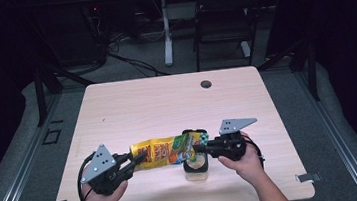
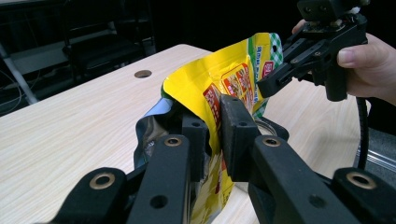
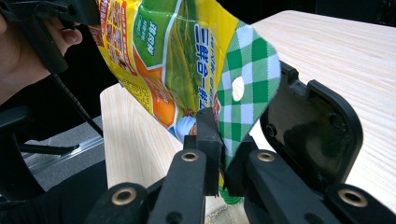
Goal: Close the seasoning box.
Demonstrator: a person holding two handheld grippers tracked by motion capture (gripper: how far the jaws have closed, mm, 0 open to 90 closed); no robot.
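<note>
The left tool (image 1: 140,160) clamps one end of the pouch (image 1: 164,151). The right tool (image 1: 199,147) pinches its checked end, above a jar (image 1: 196,165) on the desk (image 1: 166,101).

Print on the yellow snack pouch (image 1: 164,151) too small to read, jar (image 1: 196,165) beneath it partly covered by the pouch, jar contents unclear, person's forearms cut off at the bottom edge, room behind the table lost in darkness

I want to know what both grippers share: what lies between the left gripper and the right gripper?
The yellow snack bag spans between left gripper and right gripper, shown in the high view.
</note>
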